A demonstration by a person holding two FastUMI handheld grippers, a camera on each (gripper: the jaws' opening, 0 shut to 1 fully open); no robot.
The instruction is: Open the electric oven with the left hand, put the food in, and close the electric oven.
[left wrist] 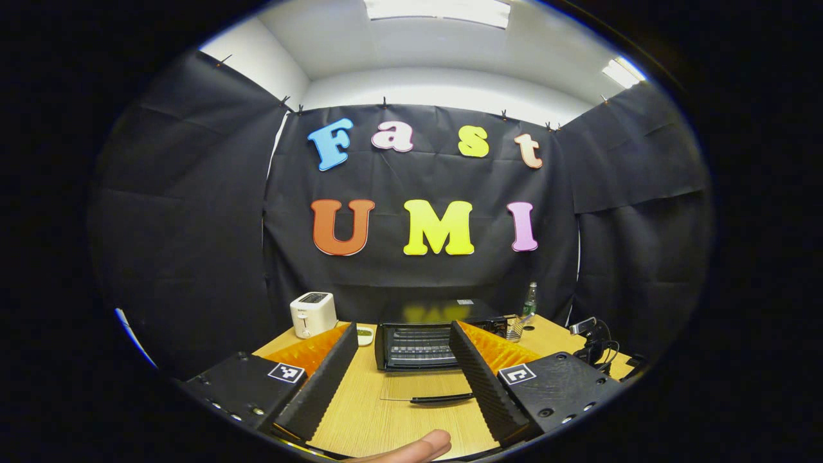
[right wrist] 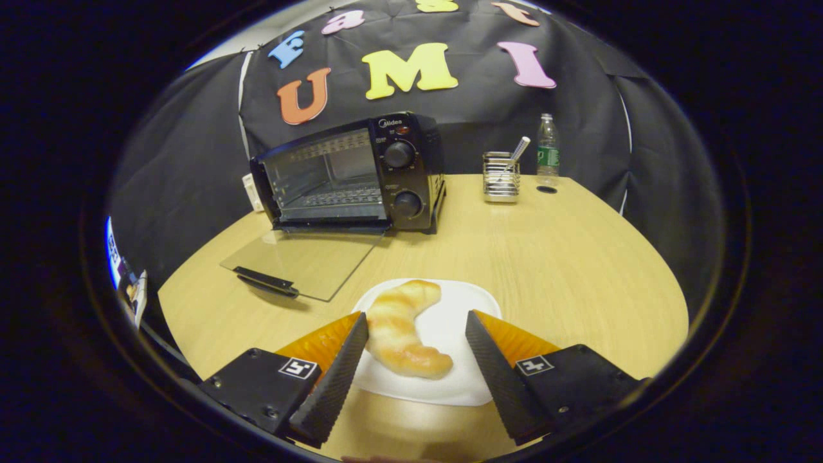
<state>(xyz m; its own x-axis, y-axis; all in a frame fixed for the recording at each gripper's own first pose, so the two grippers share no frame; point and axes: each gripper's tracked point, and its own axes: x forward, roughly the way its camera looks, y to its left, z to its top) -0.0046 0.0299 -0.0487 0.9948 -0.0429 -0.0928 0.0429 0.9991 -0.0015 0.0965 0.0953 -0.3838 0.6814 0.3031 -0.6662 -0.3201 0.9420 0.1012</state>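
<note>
The black electric oven [right wrist: 350,173] stands at the back of the wooden table with its glass door [right wrist: 302,260] folded down flat, handle toward me. In the left gripper view the same oven [left wrist: 421,344] faces me with its rack visible and its door [left wrist: 427,389] lying open. My left gripper [left wrist: 402,331] is open, held back from the oven with nothing between its fingers. A crescent-shaped bread roll [right wrist: 402,328] lies on a white plate [right wrist: 460,334]. My right gripper [right wrist: 416,321] hovers open over the plate, its fingers on either side of the roll without touching it.
A white toaster [left wrist: 313,314] stands left of the oven. A metal utensil rack [right wrist: 501,177] and a plastic bottle [right wrist: 547,154] sit at the back right. Cables and a small device [left wrist: 595,344] lie at the table's right edge. A fingertip [left wrist: 411,448] shows below.
</note>
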